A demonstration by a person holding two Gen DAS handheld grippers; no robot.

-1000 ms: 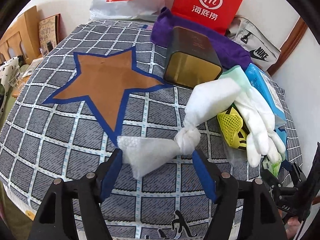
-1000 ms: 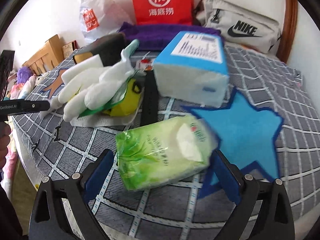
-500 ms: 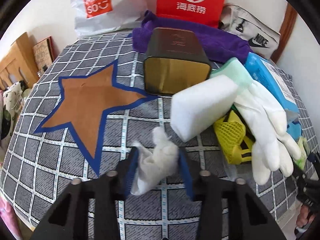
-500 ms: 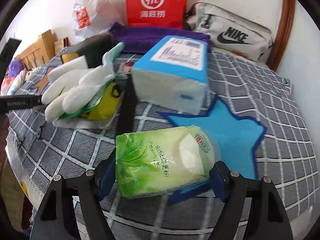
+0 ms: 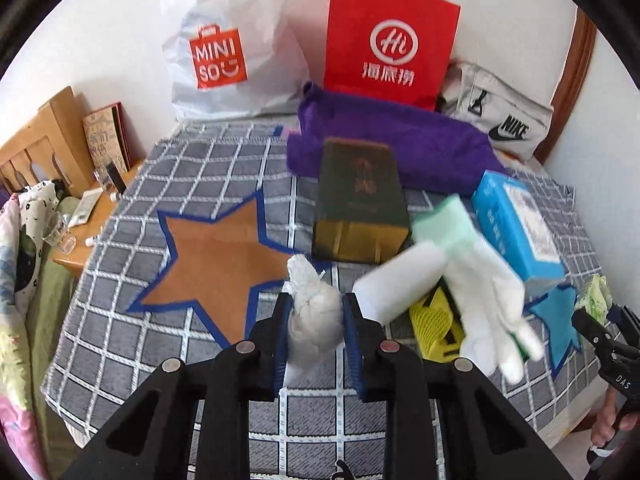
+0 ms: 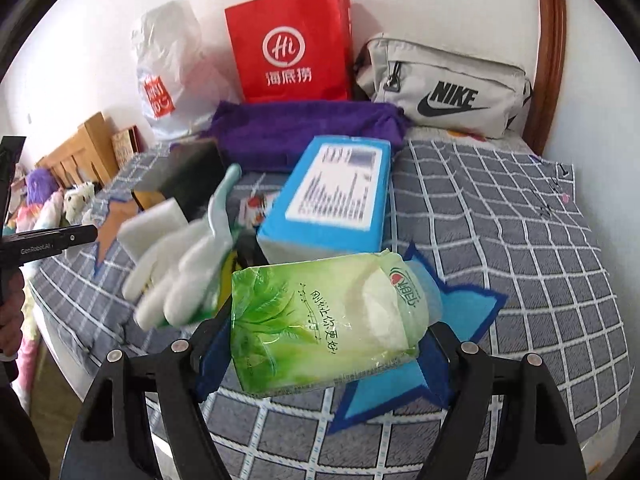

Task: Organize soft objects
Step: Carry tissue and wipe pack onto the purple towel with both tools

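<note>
My left gripper (image 5: 314,312) is shut on a knotted white cloth (image 5: 314,316) and holds it above the checked blanket, beside the brown star patch (image 5: 218,264). My right gripper (image 6: 320,340) is shut on a green tissue pack (image 6: 324,320), lifted over the blue star patch (image 6: 464,312). White gloves (image 5: 488,308) with a mint cuff, a white sponge block (image 5: 400,288) and a yellow mesh item (image 5: 434,324) lie piled between the stars. A blue tissue box (image 6: 336,200) sits behind the pack.
A dark tin box (image 5: 360,204) stands mid-bed before a purple towel (image 5: 400,148). A red paper bag (image 5: 388,40), a white Miniso bag (image 5: 224,48) and a grey Nike pouch (image 6: 444,88) line the wall. A wooden nightstand (image 5: 80,216) is at left.
My left gripper closed on the white cloth and lifted it clear of the blanket. My right gripper closed on the green tissue pack and raised it over the blue star.
</note>
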